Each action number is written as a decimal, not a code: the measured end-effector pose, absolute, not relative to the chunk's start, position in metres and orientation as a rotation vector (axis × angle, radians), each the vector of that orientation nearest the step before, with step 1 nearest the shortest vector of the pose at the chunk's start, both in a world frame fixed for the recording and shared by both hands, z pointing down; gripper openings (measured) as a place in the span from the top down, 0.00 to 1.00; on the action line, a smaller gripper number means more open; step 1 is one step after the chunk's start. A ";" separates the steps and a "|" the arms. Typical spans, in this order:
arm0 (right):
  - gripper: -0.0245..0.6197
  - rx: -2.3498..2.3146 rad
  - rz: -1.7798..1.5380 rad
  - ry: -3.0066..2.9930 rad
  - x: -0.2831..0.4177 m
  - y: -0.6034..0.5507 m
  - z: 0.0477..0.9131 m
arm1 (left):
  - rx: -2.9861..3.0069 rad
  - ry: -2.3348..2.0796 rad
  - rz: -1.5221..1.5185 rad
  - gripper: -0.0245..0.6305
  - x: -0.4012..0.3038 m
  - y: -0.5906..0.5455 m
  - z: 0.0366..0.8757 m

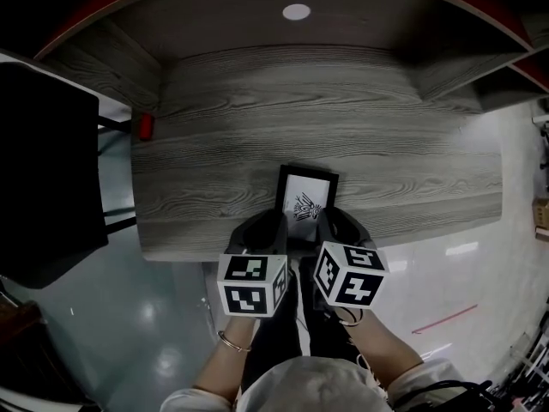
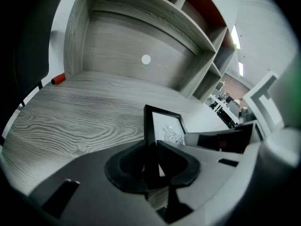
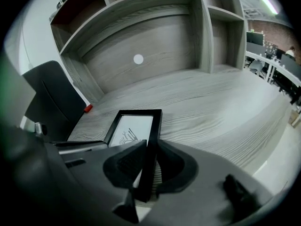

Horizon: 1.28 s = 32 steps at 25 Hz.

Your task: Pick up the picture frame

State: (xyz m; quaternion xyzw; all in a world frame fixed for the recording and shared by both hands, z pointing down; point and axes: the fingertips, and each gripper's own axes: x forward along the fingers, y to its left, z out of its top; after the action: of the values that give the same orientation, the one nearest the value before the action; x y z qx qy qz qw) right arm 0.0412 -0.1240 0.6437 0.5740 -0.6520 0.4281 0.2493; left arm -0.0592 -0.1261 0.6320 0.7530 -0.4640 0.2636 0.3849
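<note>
Head view: grey wood-grain desk (image 1: 360, 136) with a hutch of matching panels at its back.

Black rectangular picture frame with a white print and a dark drawing (image 1: 305, 197) lies at 6 o'clock from the desk's middle, close to the front edge, with its long axis running 12 to 6. Its far end looks to rest on the desk. The near end is covered by the grippers, so contact there cannot be judged.

Left gripper (image 1: 262, 230): at 7 o'clock of the frame. Its own view shows the jaws partly closed on the frame's left rail (image 2: 149, 126), one pad on each face with no gap showing. Gripper point (image 2: 151, 149).

Right gripper (image 1: 338, 227): at 5 o'clock of the frame. Its own view shows the right rail (image 3: 153, 126) standing between the jaws, both pads against it. Gripper point (image 3: 149, 150).

Both grippers slant steeply down. Their marker cubes, left (image 1: 251, 283) and right (image 1: 350, 275), sit side by side, just apart.

Other items:
- Small red cylinder (image 1: 145, 126) at the desk's left edge, 10 o'clock from the frame and well apart from it.
- White round disc (image 1: 296, 11) on the hutch's back panel, at 12 o'clock.
- Black chair (image 1: 43, 170) off the desk's left side, at 9 o'clock.
</note>
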 end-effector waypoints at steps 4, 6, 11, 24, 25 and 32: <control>0.85 1.575 1.152 -1.791 0.040 -0.125 0.635 | 1.937 -1.186 0.660 0.84 -0.061 -0.128 0.624; 0.85 1.582 1.160 -1.801 0.039 -0.127 0.629 | 1.948 -1.195 0.653 0.84 -0.061 -0.129 0.617; 0.85 1.613 1.151 -1.828 0.039 -0.132 0.606 | 1.987 -1.215 0.627 0.84 -0.063 -0.133 0.595; 0.85 1.694 1.049 -1.948 0.039 -0.138 0.523 | 2.109 -1.274 0.514 0.84 -0.065 -0.137 0.517; 0.85 1.701 1.037 -1.958 0.038 -0.139 0.517 | 2.120 -1.282 0.503 0.84 -0.065 -0.138 0.510; 0.85 1.755 0.932 -2.028 0.037 -0.139 0.471 | 2.181 -1.332 0.408 0.84 -0.067 -0.136 0.467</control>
State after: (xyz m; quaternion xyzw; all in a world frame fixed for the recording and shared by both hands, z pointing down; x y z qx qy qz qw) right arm 0.0372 -0.1390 0.4705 0.6112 -0.7061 0.3245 0.1504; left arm -0.0668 -0.1362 0.4668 0.8106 -0.4952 0.1516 0.2733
